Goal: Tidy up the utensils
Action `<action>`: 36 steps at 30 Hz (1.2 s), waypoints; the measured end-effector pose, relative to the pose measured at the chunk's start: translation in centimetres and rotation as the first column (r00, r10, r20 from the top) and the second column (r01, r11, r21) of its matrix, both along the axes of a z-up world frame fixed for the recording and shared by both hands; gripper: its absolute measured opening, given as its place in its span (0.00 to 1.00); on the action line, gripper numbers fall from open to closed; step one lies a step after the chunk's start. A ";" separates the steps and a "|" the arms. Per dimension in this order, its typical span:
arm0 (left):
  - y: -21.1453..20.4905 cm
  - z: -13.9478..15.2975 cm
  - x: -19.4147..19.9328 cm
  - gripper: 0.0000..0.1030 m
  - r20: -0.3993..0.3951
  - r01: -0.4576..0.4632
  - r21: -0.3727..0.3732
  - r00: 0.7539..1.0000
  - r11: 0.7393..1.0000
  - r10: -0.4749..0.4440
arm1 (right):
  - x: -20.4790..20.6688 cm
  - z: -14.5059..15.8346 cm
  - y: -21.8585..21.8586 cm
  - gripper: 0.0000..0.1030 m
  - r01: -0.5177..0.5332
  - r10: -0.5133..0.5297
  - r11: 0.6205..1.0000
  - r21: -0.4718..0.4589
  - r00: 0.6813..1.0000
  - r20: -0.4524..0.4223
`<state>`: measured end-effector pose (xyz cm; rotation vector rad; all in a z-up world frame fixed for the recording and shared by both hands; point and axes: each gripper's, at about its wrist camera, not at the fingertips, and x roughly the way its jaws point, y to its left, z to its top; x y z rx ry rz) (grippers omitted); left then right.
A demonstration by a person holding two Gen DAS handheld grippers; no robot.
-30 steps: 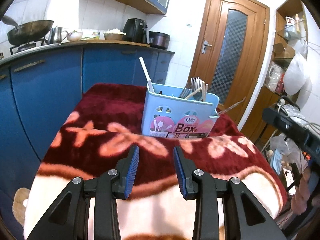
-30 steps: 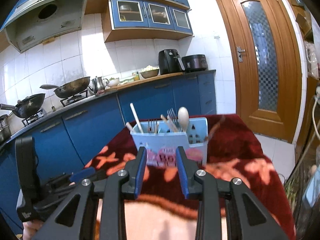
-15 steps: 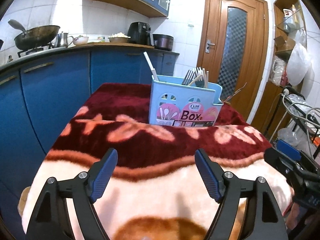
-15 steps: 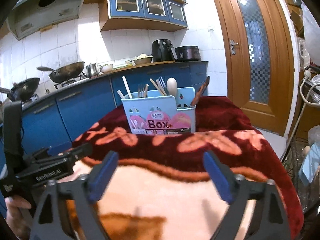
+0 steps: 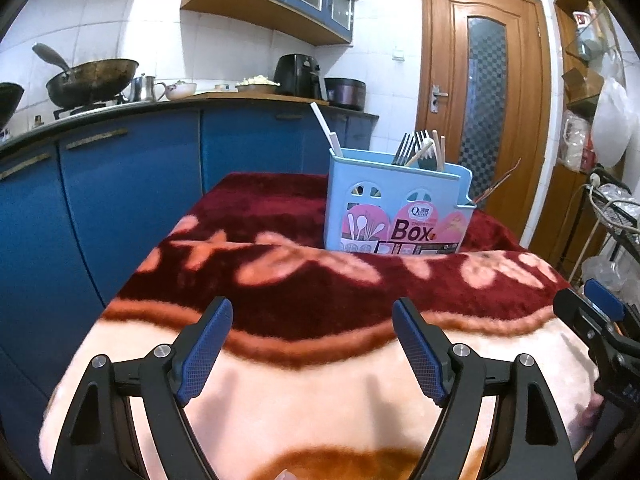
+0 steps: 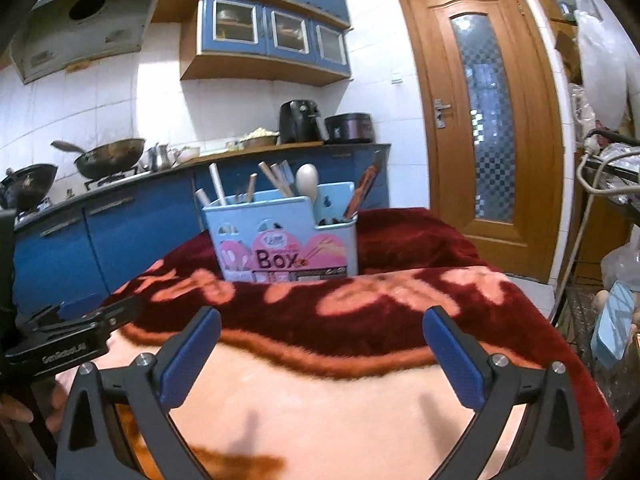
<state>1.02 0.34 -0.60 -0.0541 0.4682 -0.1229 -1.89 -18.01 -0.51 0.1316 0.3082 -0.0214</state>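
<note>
Standing upright on the far, dark-red part of the blanket: light-blue utensil box, holding forks, chopsticks and a wooden spoon in its compartments. Hovering over the blanket's pale near end, well apart from the box: left gripper, jaws spread wide, gripping nothing. Hanging beside it: right gripper, likewise wide apart and carrying nothing. Sitting behind on the blue counter: wok, air fryer.

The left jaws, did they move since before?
Yes. The left gripper opened wide and backed away: the blue utensil box now sits farther off on the blanket.
</note>
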 end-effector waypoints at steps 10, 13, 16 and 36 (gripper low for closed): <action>-0.3 -0.3 0.0 0.81 0.038 -0.025 0.012 0.999 1.000 0.025 | 0.2 -0.6 -0.7 1.00 0.041 -0.041 0.999 -0.009 0.999 0.016; -0.5 -0.4 -0.1 0.81 0.043 -0.026 0.018 0.999 1.000 0.025 | 0.2 -0.6 -0.7 1.00 0.035 -0.034 0.999 -0.012 0.999 0.017; -0.6 -0.4 -0.2 0.81 0.051 -0.023 0.026 0.998 0.999 0.022 | 0.1 -0.6 -0.4 1.00 0.032 -0.032 0.999 -0.025 0.999 0.022; -0.8 -0.5 -0.3 0.81 0.054 -0.027 0.029 0.998 0.999 0.026 | 0.1 -0.9 -0.2 1.00 0.027 -0.026 0.999 -0.021 0.999 0.021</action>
